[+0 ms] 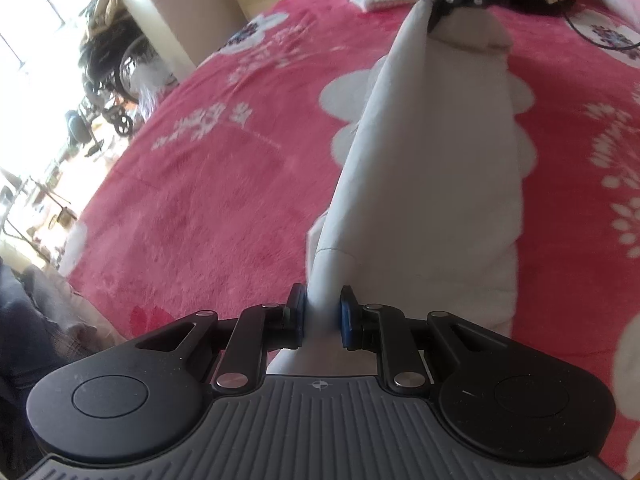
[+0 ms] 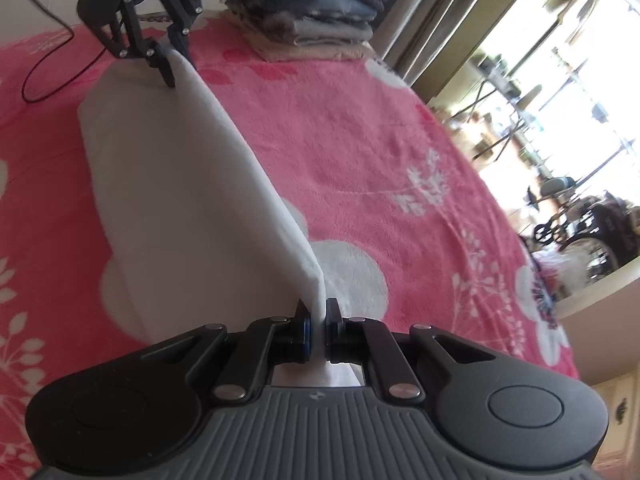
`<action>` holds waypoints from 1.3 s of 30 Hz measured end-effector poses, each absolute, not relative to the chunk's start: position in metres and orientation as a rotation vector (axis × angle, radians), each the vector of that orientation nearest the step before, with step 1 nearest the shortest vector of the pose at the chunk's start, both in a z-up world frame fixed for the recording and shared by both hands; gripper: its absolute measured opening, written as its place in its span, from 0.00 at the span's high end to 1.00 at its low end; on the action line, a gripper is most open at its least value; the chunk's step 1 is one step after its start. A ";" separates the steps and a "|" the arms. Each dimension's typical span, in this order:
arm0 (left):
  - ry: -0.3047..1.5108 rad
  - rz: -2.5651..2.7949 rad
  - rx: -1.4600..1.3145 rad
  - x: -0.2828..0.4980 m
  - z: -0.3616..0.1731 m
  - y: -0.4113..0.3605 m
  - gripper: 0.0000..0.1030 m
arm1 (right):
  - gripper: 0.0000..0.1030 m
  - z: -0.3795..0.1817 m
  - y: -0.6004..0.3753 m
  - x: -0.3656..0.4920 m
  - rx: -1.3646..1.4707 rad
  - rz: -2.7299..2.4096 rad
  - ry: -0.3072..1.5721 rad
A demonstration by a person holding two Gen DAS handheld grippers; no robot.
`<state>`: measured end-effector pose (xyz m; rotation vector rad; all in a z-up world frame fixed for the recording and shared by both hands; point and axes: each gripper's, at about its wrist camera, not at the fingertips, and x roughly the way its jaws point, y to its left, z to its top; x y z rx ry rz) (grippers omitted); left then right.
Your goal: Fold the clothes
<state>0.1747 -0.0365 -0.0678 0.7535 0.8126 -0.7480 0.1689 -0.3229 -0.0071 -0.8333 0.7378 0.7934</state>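
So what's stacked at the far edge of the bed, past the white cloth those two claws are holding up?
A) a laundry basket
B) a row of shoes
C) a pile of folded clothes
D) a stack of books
C: the right wrist view shows a pile of folded clothes in greys, blue and beige on the pink blanket.

White garment (image 1: 432, 168), pink white-flowered blanket (image 1: 224, 200)

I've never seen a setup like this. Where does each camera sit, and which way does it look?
Left wrist view: rides the left tool, looking along its fingers down the white cloth to the right tool.
Right wrist view: rides the right tool, facing back toward the left tool.
Shared: cloth, pink blanket, each other's tool.
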 end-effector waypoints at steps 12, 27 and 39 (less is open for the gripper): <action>0.894 -0.487 0.229 0.211 -0.055 0.033 0.29 | 0.89 -0.035 -0.337 0.224 -0.593 0.817 0.902; 0.825 -0.566 0.083 0.161 -0.086 -0.022 0.32 | 0.52 0.026 -0.421 0.221 -0.043 0.589 0.734; 0.811 -0.535 0.194 0.163 -0.101 -0.033 0.32 | 0.65 -0.049 -0.438 0.206 0.058 0.487 0.865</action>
